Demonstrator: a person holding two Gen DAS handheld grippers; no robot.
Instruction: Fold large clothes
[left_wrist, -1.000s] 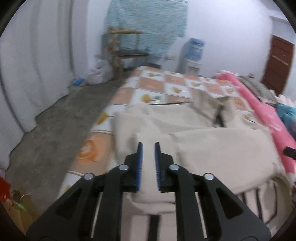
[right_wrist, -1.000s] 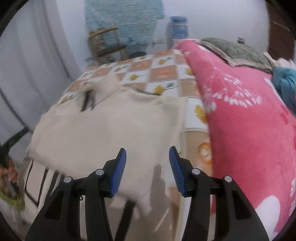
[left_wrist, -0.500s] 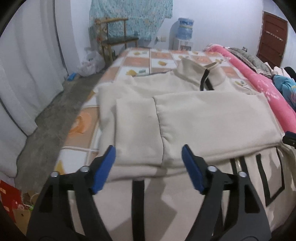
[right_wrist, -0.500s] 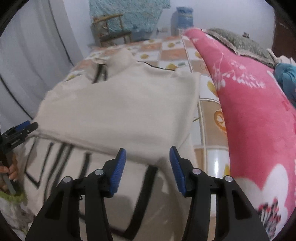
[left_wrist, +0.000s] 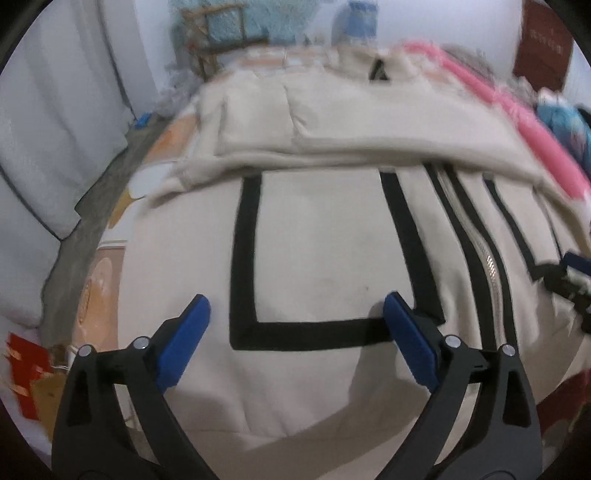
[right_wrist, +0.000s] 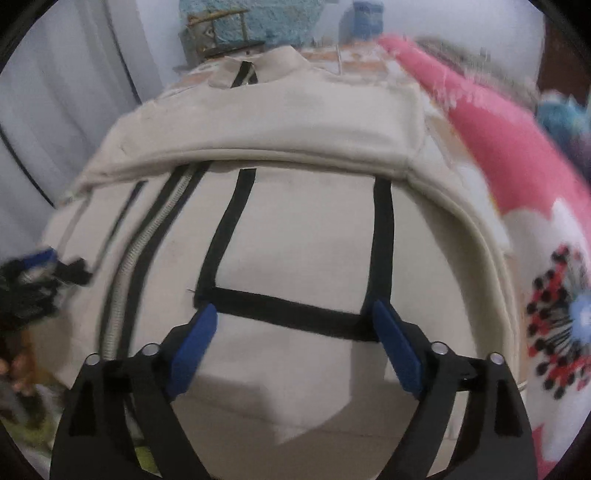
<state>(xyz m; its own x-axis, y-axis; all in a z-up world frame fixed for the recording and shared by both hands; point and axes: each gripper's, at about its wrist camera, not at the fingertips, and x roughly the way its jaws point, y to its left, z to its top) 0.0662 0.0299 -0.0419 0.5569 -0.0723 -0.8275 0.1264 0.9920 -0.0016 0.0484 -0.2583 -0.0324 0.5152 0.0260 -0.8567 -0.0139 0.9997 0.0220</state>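
Observation:
A large cream jacket (left_wrist: 317, 251) with black stripe outlines and a centre zip (left_wrist: 487, 258) lies flat on the bed, its sleeves folded across the chest. My left gripper (left_wrist: 295, 310) is open and empty, close above the jacket's lower left panel. My right gripper (right_wrist: 291, 314) is open and empty, close above the lower right panel (right_wrist: 303, 240). The right gripper shows at the right edge of the left wrist view (left_wrist: 569, 273). The left gripper shows blurred at the left edge of the right wrist view (right_wrist: 37, 273).
A pink flowered blanket (right_wrist: 517, 177) lies along the jacket's right side. The bed has an orange-and-white checked cover (left_wrist: 103, 273). Grey floor and a white curtain (left_wrist: 55, 122) are to the left. A wooden chair (left_wrist: 221, 40) and a water dispenser stand at the far wall.
Both grippers have dropped and come in close over the jacket's lower hem panels. The left gripper, narrowly open one second ago, is wide open. The right has opened wider.

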